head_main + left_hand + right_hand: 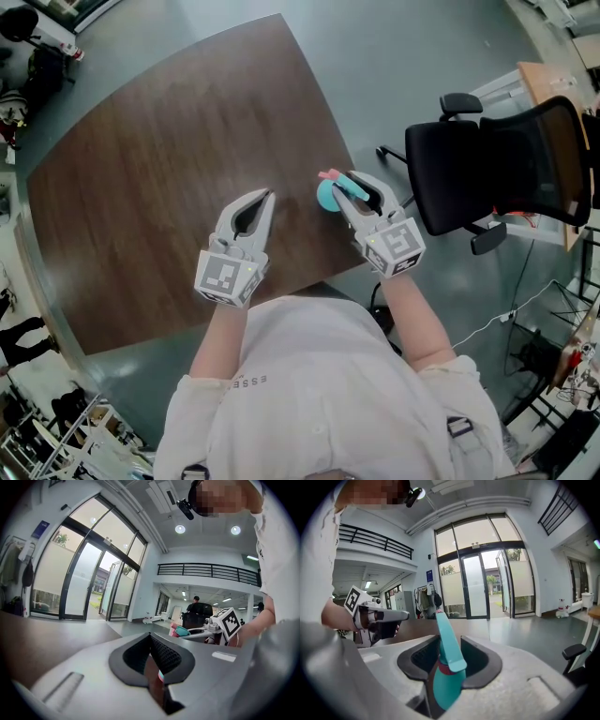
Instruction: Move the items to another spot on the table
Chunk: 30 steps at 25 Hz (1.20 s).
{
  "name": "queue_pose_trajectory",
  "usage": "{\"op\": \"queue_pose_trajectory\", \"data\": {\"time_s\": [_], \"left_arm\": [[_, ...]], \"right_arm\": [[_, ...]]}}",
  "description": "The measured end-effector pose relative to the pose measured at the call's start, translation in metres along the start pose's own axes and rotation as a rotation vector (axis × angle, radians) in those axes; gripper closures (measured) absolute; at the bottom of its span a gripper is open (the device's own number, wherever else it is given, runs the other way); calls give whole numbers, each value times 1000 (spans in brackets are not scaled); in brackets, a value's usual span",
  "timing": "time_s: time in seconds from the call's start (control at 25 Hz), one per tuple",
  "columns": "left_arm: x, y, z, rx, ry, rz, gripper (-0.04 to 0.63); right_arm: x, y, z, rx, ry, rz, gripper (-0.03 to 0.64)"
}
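Observation:
A teal spray bottle (327, 194) with a pink collar stands near the right edge of the dark wooden table (169, 141). My right gripper (343, 180) is shut on it; in the right gripper view the bottle (446, 677) fills the gap between the pads, its trigger head pointing up and away. My left gripper (266, 197) hovers over the table to the left of the bottle, shut, with nothing in it. The left gripper view shows its jaw tips (151, 635) meeting, and the bottle (180, 631) with the right gripper (206, 632) beyond. The right gripper view has the left gripper (401, 615) at its left.
A black office chair (497, 169) stands on the grey floor just right of the table. The table's right edge runs close beside the bottle. Equipment and cables clutter the floor at the far left (28, 56) and lower right (553, 366).

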<state>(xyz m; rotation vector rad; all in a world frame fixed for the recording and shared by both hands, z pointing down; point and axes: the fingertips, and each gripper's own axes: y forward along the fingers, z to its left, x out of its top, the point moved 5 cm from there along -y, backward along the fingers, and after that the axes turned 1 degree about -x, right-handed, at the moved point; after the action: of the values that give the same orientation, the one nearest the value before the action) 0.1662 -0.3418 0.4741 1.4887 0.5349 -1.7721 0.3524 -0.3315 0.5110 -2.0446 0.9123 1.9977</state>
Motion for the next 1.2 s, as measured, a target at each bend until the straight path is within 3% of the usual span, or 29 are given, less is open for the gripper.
{"op": "queue_pose_trajectory", "data": {"time_s": [0.28,0.56,1.2], "left_arm": [[20,-19,-28,42,39,-52,578],[26,-75,-57,142,124,-101,578],[0,-185,-63,356,70,-128,578]], "right_arm": [[11,-32,3,-22,-18,3,491],[20,-56,38,47,-68,-50,492],[15,-59,115,224,-110,-53,492]]}}
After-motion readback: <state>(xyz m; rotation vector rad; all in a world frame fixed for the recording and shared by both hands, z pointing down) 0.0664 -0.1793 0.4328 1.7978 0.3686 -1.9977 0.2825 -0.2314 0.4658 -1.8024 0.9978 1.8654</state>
